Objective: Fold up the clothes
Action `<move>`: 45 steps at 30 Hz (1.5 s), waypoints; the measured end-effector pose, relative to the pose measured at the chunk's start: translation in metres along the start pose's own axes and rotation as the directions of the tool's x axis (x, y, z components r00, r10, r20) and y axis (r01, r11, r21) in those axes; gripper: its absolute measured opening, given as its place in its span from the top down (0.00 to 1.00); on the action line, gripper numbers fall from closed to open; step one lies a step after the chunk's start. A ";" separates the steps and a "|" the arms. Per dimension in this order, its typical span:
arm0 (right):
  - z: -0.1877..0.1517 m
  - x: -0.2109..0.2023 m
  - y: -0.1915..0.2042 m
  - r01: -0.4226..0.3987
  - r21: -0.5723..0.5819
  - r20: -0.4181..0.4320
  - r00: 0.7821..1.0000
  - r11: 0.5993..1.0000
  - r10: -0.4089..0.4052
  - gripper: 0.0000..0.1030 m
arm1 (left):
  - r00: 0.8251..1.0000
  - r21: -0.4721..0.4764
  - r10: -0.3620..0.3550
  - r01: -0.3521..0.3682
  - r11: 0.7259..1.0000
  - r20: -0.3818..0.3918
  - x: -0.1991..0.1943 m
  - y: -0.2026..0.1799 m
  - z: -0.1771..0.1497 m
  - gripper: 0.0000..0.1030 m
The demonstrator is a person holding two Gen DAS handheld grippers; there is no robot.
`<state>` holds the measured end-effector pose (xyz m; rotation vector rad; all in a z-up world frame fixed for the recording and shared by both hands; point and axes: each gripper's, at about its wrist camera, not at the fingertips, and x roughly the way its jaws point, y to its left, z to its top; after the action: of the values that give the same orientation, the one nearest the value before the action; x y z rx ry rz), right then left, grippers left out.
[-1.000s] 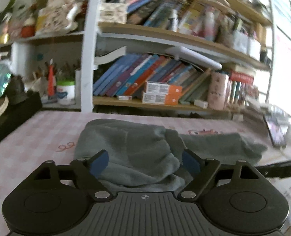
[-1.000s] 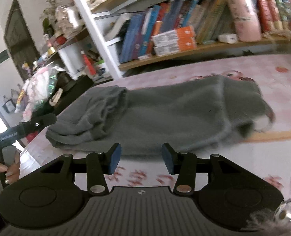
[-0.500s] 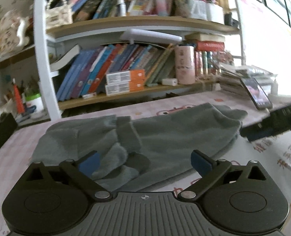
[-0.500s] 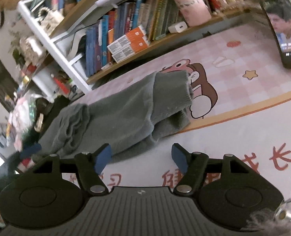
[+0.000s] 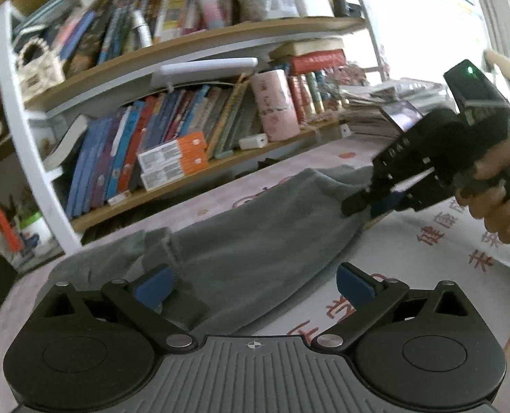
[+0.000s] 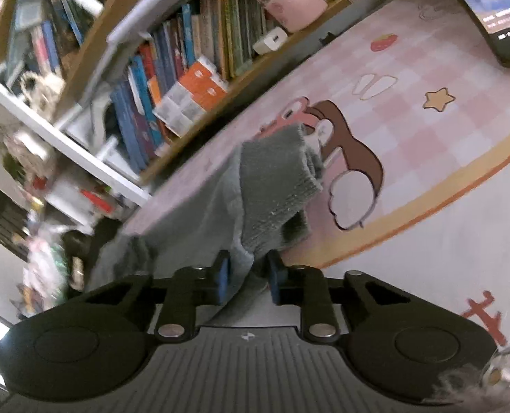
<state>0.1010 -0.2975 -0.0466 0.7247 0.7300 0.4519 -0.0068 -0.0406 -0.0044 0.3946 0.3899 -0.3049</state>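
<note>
A grey knit sweater [image 5: 255,241] lies stretched across the pink checked table mat [image 5: 427,258]. My left gripper [image 5: 251,287] is wide open low over the sweater's near edge, one blue pad above the cloth, the other above the mat. In the right wrist view the sweater's ribbed end [image 6: 279,179] is folded over, and my right gripper [image 6: 248,275] is closing its jaws on the cloth edge just below it. The left wrist view shows the right gripper [image 5: 372,206], held in a hand [image 5: 496,186], pinching that same right end.
A white bookshelf [image 5: 31,158] full of books runs along the table's far side, with orange boxes [image 5: 172,161] and a pink roll [image 5: 275,103] on it. A phone [image 6: 496,10] leans at the far right. The cartoon mat [image 6: 410,110] lies bare right of the sweater.
The right gripper moved in to the sweater's folded end and narrowed from wide open onto the cloth. The left gripper opened wider. Both views rolled, and the right gripper came into the left view.
</note>
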 end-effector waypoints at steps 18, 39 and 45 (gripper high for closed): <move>0.004 -0.004 -0.001 -0.179 -0.079 0.064 0.981 0.981 0.184 0.81 | 0.999 0.268 0.022 -0.010 0.963 -0.041 0.078 -0.073 0.035 0.01; 0.006 -0.009 -0.008 -0.155 -0.036 0.084 0.984 0.987 0.157 0.42 | 0.995 0.258 0.102 -0.095 0.962 -0.015 0.104 -0.069 0.044 0.81; 0.012 0.001 -0.018 -0.182 0.056 0.038 0.983 0.982 0.180 0.30 | 0.997 0.235 0.082 -0.079 0.969 -0.003 0.096 -0.066 0.045 0.87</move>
<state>0.1126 -0.3136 -0.0541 0.8570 0.6516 0.5845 0.0683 -0.1385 -0.0271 0.6434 0.3504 -0.2697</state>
